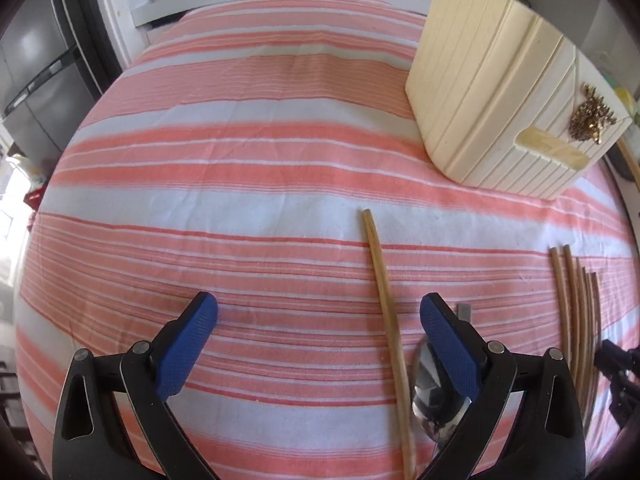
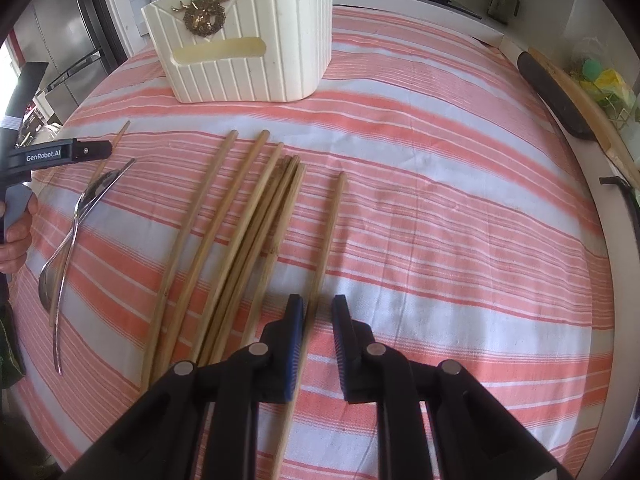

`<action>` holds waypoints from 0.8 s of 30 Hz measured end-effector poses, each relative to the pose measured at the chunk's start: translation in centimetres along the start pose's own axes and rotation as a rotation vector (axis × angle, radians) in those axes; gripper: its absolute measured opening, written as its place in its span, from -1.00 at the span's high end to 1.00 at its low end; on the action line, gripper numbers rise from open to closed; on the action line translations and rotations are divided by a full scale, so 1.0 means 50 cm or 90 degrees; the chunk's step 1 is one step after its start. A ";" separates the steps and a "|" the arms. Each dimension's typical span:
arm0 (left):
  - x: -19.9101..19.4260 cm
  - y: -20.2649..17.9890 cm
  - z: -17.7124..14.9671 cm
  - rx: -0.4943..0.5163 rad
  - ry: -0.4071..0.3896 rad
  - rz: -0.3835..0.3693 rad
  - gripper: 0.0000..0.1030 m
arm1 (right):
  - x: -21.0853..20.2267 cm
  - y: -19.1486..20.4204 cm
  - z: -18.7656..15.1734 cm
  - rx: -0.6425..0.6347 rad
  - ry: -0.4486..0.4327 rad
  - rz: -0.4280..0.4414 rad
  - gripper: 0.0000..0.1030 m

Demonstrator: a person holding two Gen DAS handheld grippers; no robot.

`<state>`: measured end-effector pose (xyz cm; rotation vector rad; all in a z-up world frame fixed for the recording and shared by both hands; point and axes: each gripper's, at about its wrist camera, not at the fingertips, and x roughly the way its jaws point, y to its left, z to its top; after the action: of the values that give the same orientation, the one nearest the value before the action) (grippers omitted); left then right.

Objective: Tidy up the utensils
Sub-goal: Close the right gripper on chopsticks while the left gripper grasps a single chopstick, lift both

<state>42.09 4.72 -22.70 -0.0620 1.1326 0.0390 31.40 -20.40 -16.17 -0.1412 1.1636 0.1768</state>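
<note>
Kitchen behind: fridge at far left, stove along the back. Striped cloth [image 2: 460,184] covers the table; cream caddy [image 2: 248,36] stands upright toward the far edge, a brass stag ornament on its face.

Chopsticks: a loose fan of six or so [image 2: 236,240] lies mid-table, tips pointing at the caddy, some overlapping. One lone chopstick [image 2: 326,236] lies just right of the fan, apart from it. Spoon [image 2: 70,236] near the left edge with another chopstick [image 2: 116,140] crossing under or beside it; cannot tell which.

Right gripper [image 2: 318,312]: jaws narrow but not fully shut, a gap showing between the pads. Lone chopstick runs under the left pad, blurred there; cannot tell whether it is pinched or only passing beneath.

Left gripper [image 1: 318,308]: jaws wide, nothing held, hovering over the left-side chopstick [image 1: 386,312], spoon bowl [image 1: 436,400] just under its right finger.

Risks, as judged:
- Thin round stick off-centre in the right pads: may roll out or pivot on lifting.
- Left pad sits near the fan; closing or dragging could nudge neighbours and scatter them.
- Cloth is loose; a scraping fingertip may bunch it and shift everything.
- Left gripper closing here may catch the spoon along with the stick.
</note>
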 end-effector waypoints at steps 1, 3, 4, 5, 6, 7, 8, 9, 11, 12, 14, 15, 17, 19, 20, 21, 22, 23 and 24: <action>-0.002 -0.006 -0.001 0.010 -0.013 0.016 -0.88 | 0.002 0.002 0.005 0.001 0.001 0.000 0.70; -0.008 -0.010 0.002 0.015 -0.018 0.009 -0.58 | 0.006 -0.001 0.014 0.000 0.002 0.003 0.70; -0.013 -0.012 0.002 0.019 -0.019 0.008 -0.46 | 0.008 -0.005 0.018 -0.002 0.002 0.005 0.70; -0.016 -0.014 0.004 0.027 -0.019 0.001 -0.17 | 0.011 -0.006 0.024 -0.006 0.003 0.005 0.70; -0.019 -0.016 0.006 0.033 -0.018 -0.008 0.18 | 0.014 -0.006 0.031 -0.010 0.005 0.004 0.70; -0.021 -0.018 0.010 0.036 -0.017 -0.015 0.36 | 0.019 -0.004 0.038 -0.014 0.007 0.003 0.70; -0.020 -0.018 0.013 0.038 -0.014 -0.030 0.71 | 0.023 -0.004 0.047 -0.018 0.010 0.003 0.70; -0.018 -0.017 0.017 0.034 -0.009 -0.053 0.83 | 0.027 -0.003 0.057 -0.020 0.012 0.004 0.71; -0.015 -0.012 0.026 0.021 -0.013 -0.075 0.85 | 0.037 -0.006 0.080 -0.020 0.014 0.011 0.80; -0.011 -0.009 0.033 0.016 -0.014 -0.089 0.87 | 0.044 -0.009 0.092 -0.013 0.015 0.019 0.82; -0.005 0.005 0.049 -0.007 -0.013 -0.118 0.91 | 0.057 -0.021 0.121 0.001 0.016 0.035 0.87; -0.006 0.012 0.060 -0.019 -0.014 -0.131 0.92 | 0.064 -0.027 0.137 0.007 0.016 0.042 0.88; -0.027 0.019 0.076 -0.027 -0.035 -0.136 0.92 | 0.074 -0.041 0.164 0.025 0.005 0.058 0.88; -0.066 0.023 0.087 -0.023 -0.067 -0.140 0.92 | 0.076 -0.059 0.184 0.052 -0.011 0.071 0.88; -0.088 0.025 0.089 -0.019 -0.083 -0.141 0.92 | 0.069 -0.068 0.191 0.068 -0.024 0.084 0.88; -0.111 0.027 0.091 -0.014 -0.101 -0.141 0.92 | 0.057 -0.074 0.196 0.081 -0.039 0.099 0.88; -0.134 0.030 0.091 -0.012 -0.118 -0.139 0.92 | 0.039 -0.076 0.202 0.089 -0.057 0.110 0.88; -0.157 0.034 0.087 -0.012 -0.133 -0.140 0.92 | 0.018 -0.078 0.204 0.092 -0.077 0.117 0.88; -0.181 0.037 0.079 -0.013 -0.146 -0.145 0.92 | -0.004 -0.079 0.206 0.093 -0.097 0.121 0.88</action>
<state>41.72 6.83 -12.90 -0.2000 0.8898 -0.1416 41.40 -22.19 -11.92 0.1105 1.0334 0.2652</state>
